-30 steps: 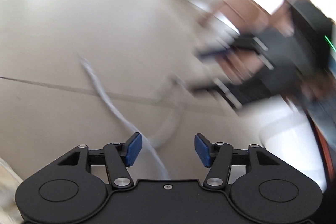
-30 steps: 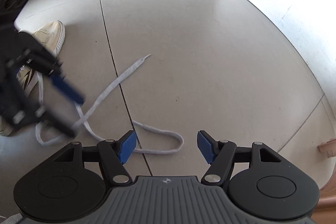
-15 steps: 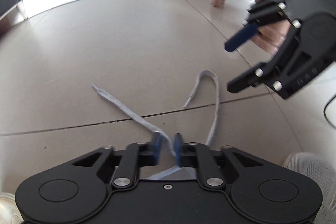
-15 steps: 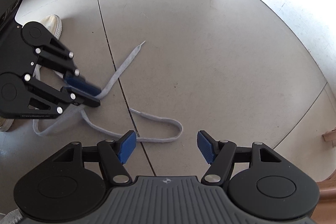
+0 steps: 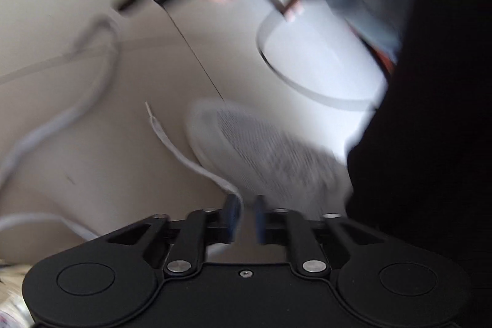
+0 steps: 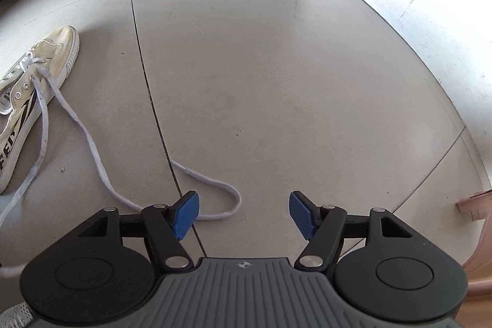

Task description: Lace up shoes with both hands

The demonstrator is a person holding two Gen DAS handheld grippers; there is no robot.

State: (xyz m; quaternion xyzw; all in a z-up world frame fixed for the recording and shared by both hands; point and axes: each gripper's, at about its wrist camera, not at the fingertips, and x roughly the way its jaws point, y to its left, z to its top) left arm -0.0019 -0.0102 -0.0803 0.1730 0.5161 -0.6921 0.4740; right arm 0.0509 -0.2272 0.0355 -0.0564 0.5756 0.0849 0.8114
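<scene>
two lace ends are trailing loose, and either could be slipping away: the left gripper is opening its narrow fingers, with the lace draped beside the left pad, seemingly no longer pinched, so a fast swing could be flicking it free. the right gripper is hovering wide and empty above the lace's loop. the cream canvas shoe is lying on the floor, barely laced, eyelets showing.

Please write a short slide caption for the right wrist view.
Open right tool hovers over a loose shoelace trailing from a cream sneaker.
</scene>
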